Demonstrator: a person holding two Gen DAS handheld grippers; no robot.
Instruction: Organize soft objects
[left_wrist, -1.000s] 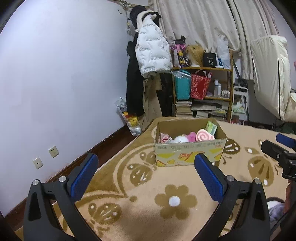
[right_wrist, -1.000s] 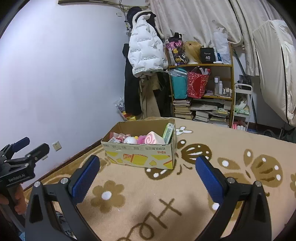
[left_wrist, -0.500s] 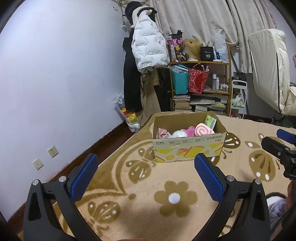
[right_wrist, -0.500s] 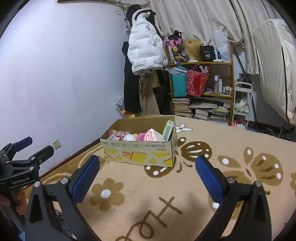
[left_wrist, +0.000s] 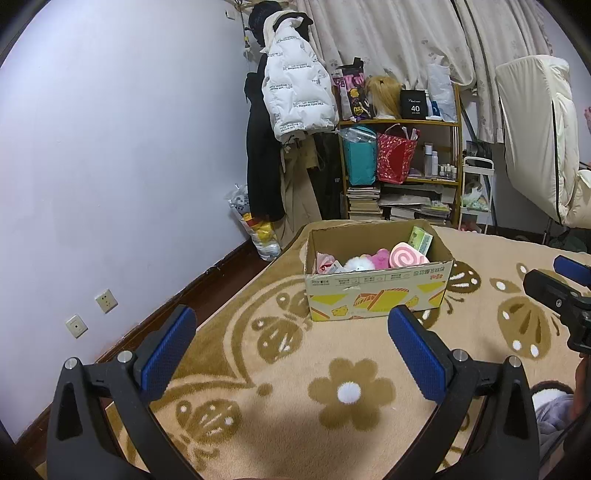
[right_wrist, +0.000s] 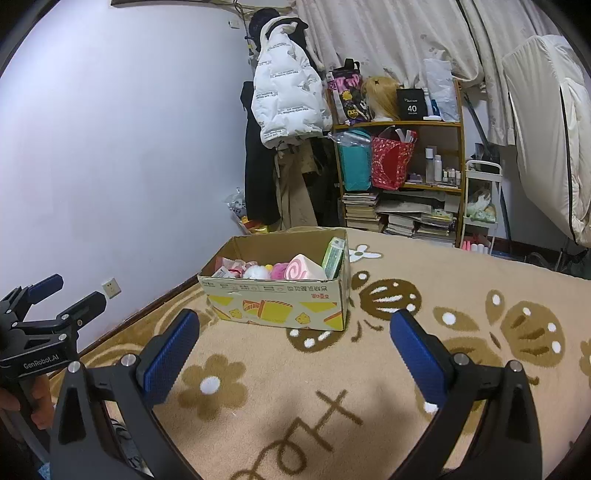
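Left wrist view: cardboard box (left_wrist: 376, 288) on patterned carpet (left_wrist: 332, 369) already holds soft toys (left_wrist: 369, 260), both left tool (left_wrist: 291, 332) and right tool (right_wrist: 295, 334) wide and empty, nothing loose visible, looks nearly done.

Both wrist cameras sit low over the patterned carpet (left_wrist: 258, 369), facing the far corner with its shelf (right_wrist: 402, 177). The left view has the cardboard box (left_wrist: 376, 291) near, at 12 o'clock; the right view, from further right, has it at 11 o'clock. Both share box, shelf and wall, and each catches the other tool at its edge.
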